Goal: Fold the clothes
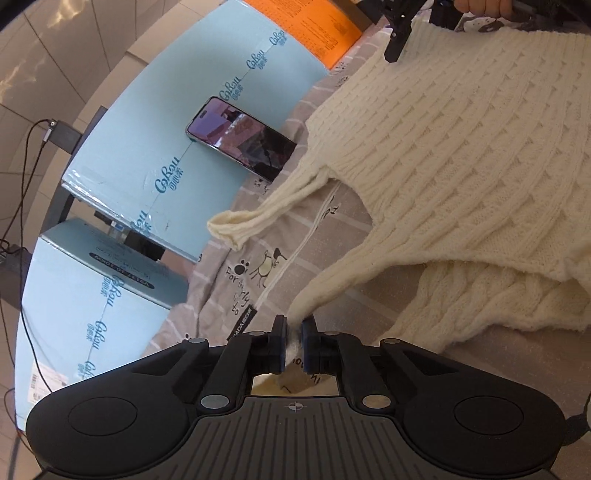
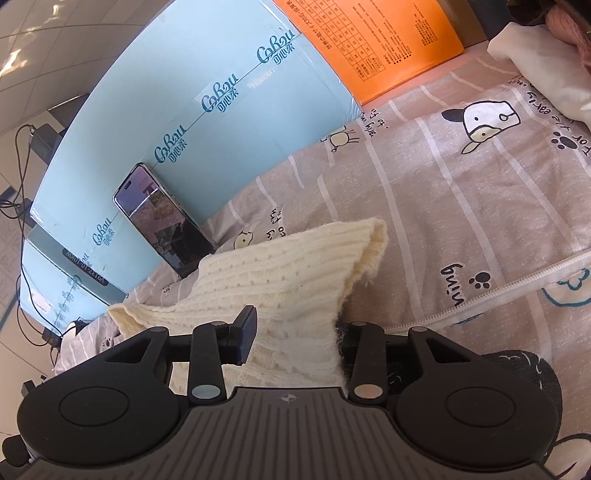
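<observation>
Cream cable-knit sweater point(image 1: 461, 155) is held lifted and spread above a bed sheet point(image 2: 461, 192), grey-beige with pale stripes, cartoon cows, paw prints and lettering. A sleeve point(image 1: 258, 218) with ribbed cuff is seen hanging loose toward the sheet in the left wrist view; a lower knit layer lies on the sheet under the raised part. A pulled-out corner of the knit is pinched between the closed jaws of the left gripper point(image 1: 293, 343), fabric stretched taut from there. The right gripper point(image 2: 295, 332) is seen with knit bunched between its jaws, which stand fairly wide apart around the fabric; the right finger is mostly hidden by wool, so a firm grip cannot be told. In the left wrist view the right gripper appears at the top, at the sweater's far edge, with a hand point(image 1: 480, 6) behind it. A phone point(image 1: 242, 138), screen lit, lies on a light blue carton point(image 1: 166, 110) just beside the bed. An orange printed box point(image 2: 376, 40) stands beyond the carton. A white cloth point(image 2: 546, 62) lies on the far part of the bed.
</observation>
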`<state>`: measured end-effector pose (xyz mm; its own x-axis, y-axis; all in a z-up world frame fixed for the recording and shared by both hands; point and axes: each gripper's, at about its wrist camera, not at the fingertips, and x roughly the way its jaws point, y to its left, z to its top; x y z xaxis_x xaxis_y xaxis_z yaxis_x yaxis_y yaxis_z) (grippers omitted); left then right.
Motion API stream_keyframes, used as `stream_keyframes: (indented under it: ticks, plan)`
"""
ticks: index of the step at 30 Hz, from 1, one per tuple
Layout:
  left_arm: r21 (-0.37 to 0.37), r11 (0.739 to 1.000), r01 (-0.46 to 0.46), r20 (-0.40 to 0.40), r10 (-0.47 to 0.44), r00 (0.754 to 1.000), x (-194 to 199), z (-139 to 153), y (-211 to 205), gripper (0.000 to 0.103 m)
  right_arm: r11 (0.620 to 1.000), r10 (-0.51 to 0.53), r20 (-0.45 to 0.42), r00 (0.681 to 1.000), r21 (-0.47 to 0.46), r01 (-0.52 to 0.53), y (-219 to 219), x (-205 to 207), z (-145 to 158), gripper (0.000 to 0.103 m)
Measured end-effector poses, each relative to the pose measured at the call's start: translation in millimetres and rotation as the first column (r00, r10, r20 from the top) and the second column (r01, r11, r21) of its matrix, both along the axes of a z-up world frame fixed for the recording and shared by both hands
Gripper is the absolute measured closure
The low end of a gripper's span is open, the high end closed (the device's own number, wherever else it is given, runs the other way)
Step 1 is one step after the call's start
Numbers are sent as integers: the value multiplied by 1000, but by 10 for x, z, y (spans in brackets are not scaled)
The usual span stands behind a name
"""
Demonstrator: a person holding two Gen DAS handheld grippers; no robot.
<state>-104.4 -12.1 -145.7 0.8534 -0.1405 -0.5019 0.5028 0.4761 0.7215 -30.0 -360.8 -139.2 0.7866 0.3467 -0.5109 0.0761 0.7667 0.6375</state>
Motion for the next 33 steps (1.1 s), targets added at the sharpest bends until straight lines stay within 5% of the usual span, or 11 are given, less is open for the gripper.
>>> stream_keyframes:
  ticks: [3,7,12,15,17,19,20,21,22,24,33]
  plan:
    - [-37,999,-28,33,29,999,-159,86,83,96,1000,-8,4,1000,-5,8,-8,-22,26,63]
    - [-41,996,-78,-38,76,996,-240,-60,200,96,999,-28,15,1000,-15,28,-34,-84,68,50]
    - [-89,988,-126,-73,120,990,-273,-138,307,94,999,-51,24,998,-15,51,-71,-146,78,46]
    - [-177,969,-170,-105,153,983,-273,-20,398,85,998,-63,24,998,-14,64,-93,-177,69,45]
    - [-284,930,-234,-146,199,969,-271,99,515,69,998,-68,30,997,-16,69,-100,-190,79,43]
    - [-420,843,-337,-192,280,941,-279,215,659,48,998,-66,34,997,-16,67,-101,-193,87,43]
    - [-487,780,-393,-223,324,919,-286,264,727,28,998,-64,34,997,-15,64,-100,-193,88,42]
    - [-548,708,-445,-258,363,895,-294,313,794,19,998,-61,35,998,-14,61,-98,-195,88,42]
    - [-622,588,-518,-350,383,855,-268,346,897,10,998,-59,34,998,-13,59,-97,-196,88,42]
    - [-695,373,-615,-523,325,788,-188,322,1075,10,998,-56,33,998,-10,57,-98,-199,86,42]
    - [-715,-39,-698,-695,139,705,143,-56,1046,13,998,-62,39,997,-3,62,-111,-230,85,41]
